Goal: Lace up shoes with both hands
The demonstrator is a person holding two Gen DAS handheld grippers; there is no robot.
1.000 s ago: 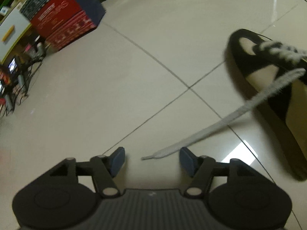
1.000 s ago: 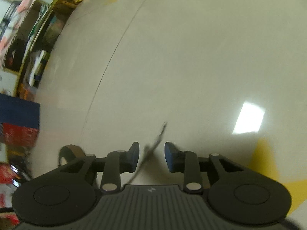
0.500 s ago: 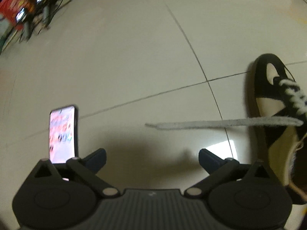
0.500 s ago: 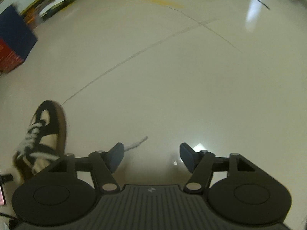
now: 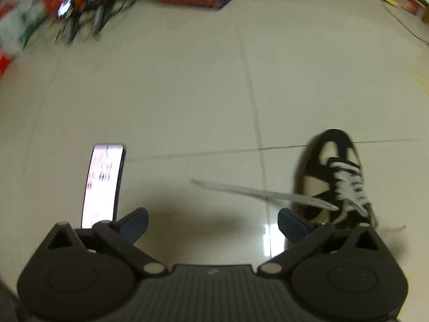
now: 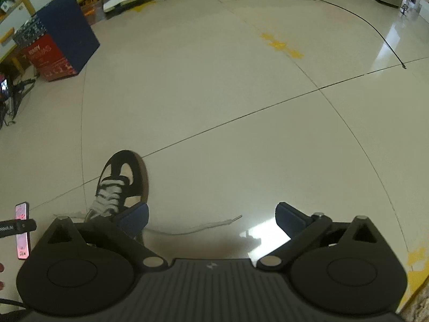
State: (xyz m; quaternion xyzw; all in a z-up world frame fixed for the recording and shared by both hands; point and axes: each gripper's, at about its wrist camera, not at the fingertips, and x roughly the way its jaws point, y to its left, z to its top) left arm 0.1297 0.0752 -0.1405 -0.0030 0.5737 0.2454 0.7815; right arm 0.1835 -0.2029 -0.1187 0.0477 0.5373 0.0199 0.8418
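A black and cream shoe [image 5: 333,177] with white laces stands on the tiled floor at the right of the left wrist view. One white lace end [image 5: 257,193] stretches leftward from it across the floor, above my left gripper [image 5: 213,224], which is open and holds nothing. In the right wrist view the same shoe [image 6: 123,181] sits at lower left, partly behind the left finger. The other lace end [image 6: 203,225] trails right along the floor between the fingers of my right gripper [image 6: 211,218], whose jaws are opening, well above the lace and not touching it.
A lit phone [image 5: 103,185] lies on the floor left of the shoe, also visible as the phone [image 6: 21,230] in the right wrist view. A red and blue box [image 6: 59,45] and cluttered stands [image 5: 80,8] sit farther back. A black cable [image 6: 362,18] crosses the floor at far right.
Both grippers opened wide and let go of the lace ends, which now lie on the floor. Both rose and rolled, so the shoe looks smaller and farther away.
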